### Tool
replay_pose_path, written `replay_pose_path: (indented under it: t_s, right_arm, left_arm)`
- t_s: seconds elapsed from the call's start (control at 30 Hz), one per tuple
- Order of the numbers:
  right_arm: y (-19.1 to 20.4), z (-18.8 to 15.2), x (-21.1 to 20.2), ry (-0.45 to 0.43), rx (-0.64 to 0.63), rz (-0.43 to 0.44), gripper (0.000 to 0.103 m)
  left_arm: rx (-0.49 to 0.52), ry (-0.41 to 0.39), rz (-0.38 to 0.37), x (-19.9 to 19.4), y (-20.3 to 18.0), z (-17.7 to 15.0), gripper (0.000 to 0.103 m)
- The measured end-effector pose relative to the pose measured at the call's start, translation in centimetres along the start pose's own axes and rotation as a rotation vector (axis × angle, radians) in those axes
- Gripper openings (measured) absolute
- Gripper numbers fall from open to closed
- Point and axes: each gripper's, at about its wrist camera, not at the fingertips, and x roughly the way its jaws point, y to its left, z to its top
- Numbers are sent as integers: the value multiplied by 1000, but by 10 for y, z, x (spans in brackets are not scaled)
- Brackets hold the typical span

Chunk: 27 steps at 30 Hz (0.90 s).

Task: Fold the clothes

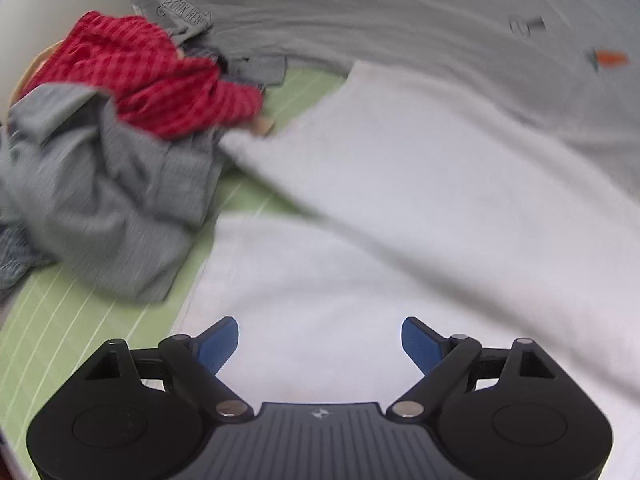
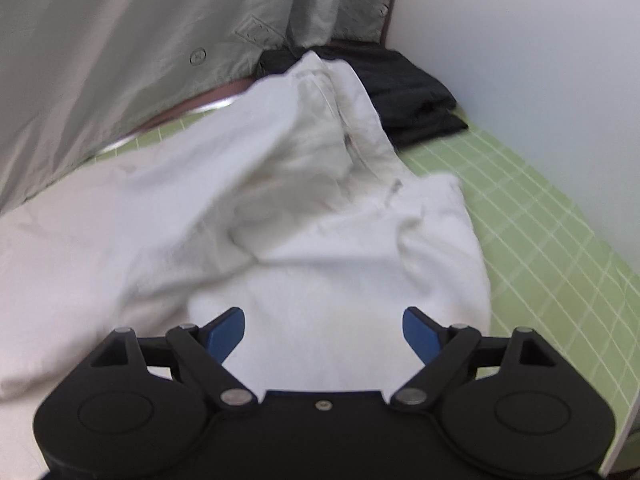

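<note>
A white garment (image 1: 400,208) lies spread on the green checked sheet (image 1: 60,320). My left gripper (image 1: 320,344) is open and empty just above its flat near part. In the right wrist view the same white garment (image 2: 280,200) is bunched and creased toward its far end. My right gripper (image 2: 324,334) is open and empty over its near edge. A pile of a red checked garment (image 1: 152,76) and a grey garment (image 1: 112,184) lies at the left in the left wrist view.
A grey printed cloth (image 1: 400,20) hangs along the back, also in the right wrist view (image 2: 140,60). Folded black clothes (image 2: 408,92) sit in the far corner by a white wall (image 2: 540,80). Bare green sheet (image 2: 540,220) shows right of the white garment.
</note>
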Motion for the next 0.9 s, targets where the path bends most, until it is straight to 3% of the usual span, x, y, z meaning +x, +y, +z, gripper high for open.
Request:
replay_pose_path:
  t_s: [0.2,0.33,0.4,0.6,0.9]
  right_arm:
    - [-8,-42,-13,56,-33,13,87]
    - [-7,-68,-22,88,-72,18,87]
    - [-4,-79,-28,101,-88,21,87]
    - [8,-101,-49,96,-113,21,87]
    - [28,-128,-81,69,-84,24,88]
  left_arm:
    - [36,37,86,-13,30,-66,89]
    - [-3,77,111,-15,61,-94,91]
    - [-32,74,103,-18,75,-104,98]
    - [-46,67,47,-18,101,-112,103]
    - [-26,57,-78,-13,113,-114,100]
